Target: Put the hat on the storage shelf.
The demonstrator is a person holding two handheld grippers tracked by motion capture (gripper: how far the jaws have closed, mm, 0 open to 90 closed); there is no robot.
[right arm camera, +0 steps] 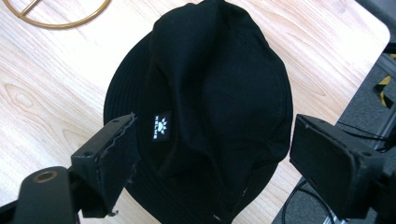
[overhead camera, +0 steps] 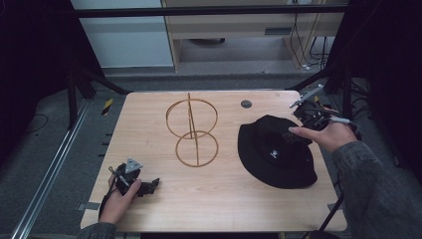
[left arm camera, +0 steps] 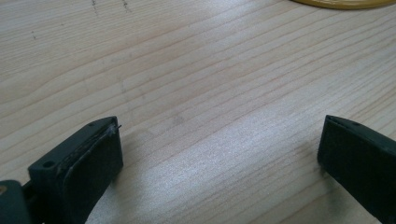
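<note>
right gripper hanging wide open above the black bucket hat near the table's right edge, nothing pinched, left gripper sitting open by the front-left corner, gold wire stand lying mid-table

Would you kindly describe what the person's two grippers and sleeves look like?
Both grippers are black. The left gripper carries a grey three-cornered plate on top, and its flat black pads look frayed at the edges. The right gripper has thin grey rods sticking out. Both arms wear a grey sleeve.
</note>
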